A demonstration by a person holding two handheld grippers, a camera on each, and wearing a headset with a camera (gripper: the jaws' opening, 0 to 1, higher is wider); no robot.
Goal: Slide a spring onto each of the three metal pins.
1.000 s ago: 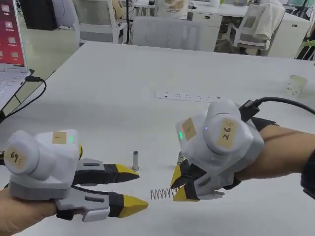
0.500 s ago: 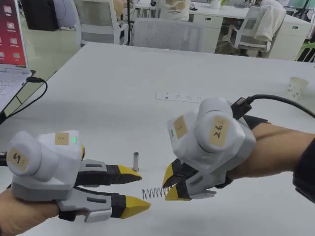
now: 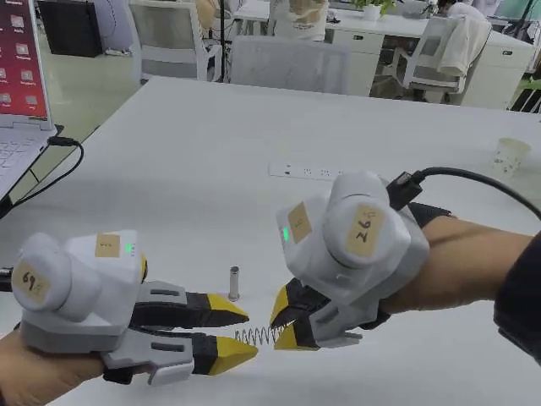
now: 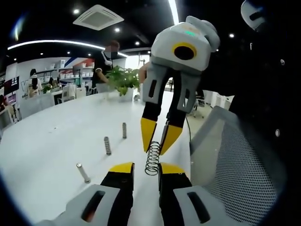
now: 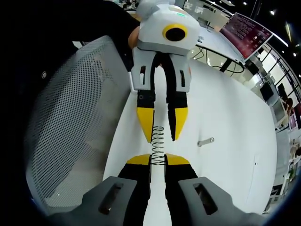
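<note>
The spring is held with its long axis almost level. It runs from one gripper to the other, low over the front part of the white table. I cannot tell if it touches the top.

The right gripper is clenched on one end of it, and the coil passes between the two jaws, which stand close together. The other end reaches into the gap of the left gripper. Its jaws stand apart and, as far as I can see, do not press the coil. The two grippers face each other, tip near tip.

In the left gripper view I count three metal pins, all upright on the table in a row. The bare pin is a short, smooth, shiny cylinder. The second pin and the third pin each carry a coil around them. So there are three coils in all: two on pins and one in the grippers.

The held one is thin bright wire in open turns. Each gripper has a smooth white body and black jaws with yellow pointed tips.
</note>
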